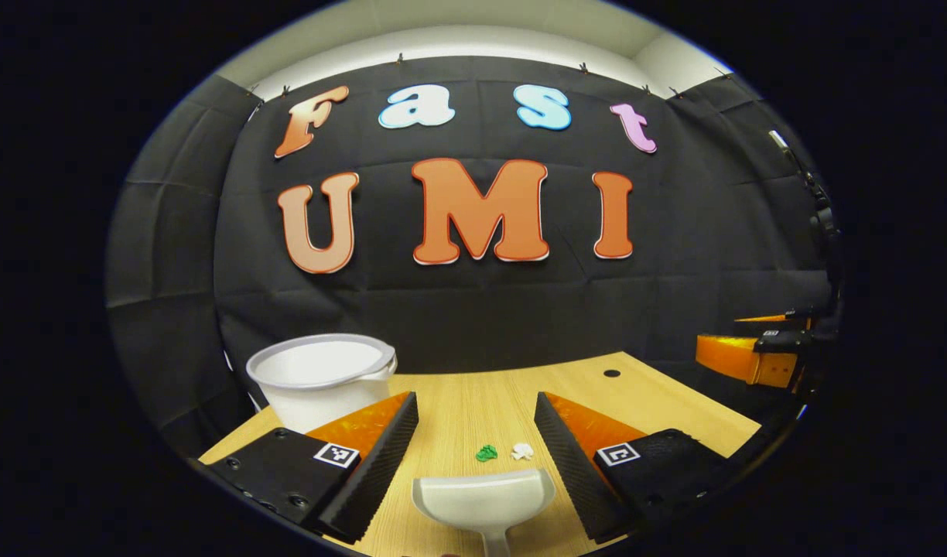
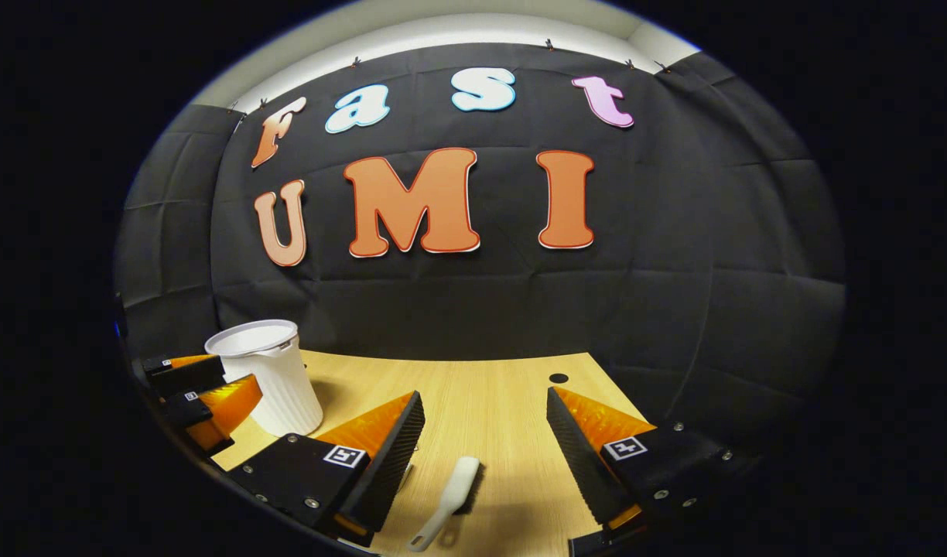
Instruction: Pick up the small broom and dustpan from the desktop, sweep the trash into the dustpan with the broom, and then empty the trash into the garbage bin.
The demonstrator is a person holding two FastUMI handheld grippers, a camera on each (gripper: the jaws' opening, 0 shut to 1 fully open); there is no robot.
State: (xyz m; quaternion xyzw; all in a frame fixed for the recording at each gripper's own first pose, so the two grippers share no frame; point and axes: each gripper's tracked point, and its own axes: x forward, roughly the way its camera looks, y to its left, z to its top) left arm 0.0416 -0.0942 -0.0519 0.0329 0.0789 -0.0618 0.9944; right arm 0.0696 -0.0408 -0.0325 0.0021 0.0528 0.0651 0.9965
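Both grippers gape wide, holding nothing. Lower your left gripper [image 1: 476,433] squarely over the dustpan [image 1: 485,500] handle. Centre your right gripper [image 2: 485,433] on the broom [image 2: 449,499] handle before closing

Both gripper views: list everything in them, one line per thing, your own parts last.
Desktop: one, light wood, small dark hole near its far edge.
Garbage bin: one, white, far left of the desktop.
Dustpan: one, white, lying between the left gripper's jaws, handle toward the camera.
Trash: two scraps, one green and one white, just beyond the dustpan's mouth.
Broom: one, white with dark bristles, lying between the right gripper's jaws.
Left gripper: jaws open, nothing held.
Right gripper: jaws open, nothing held.
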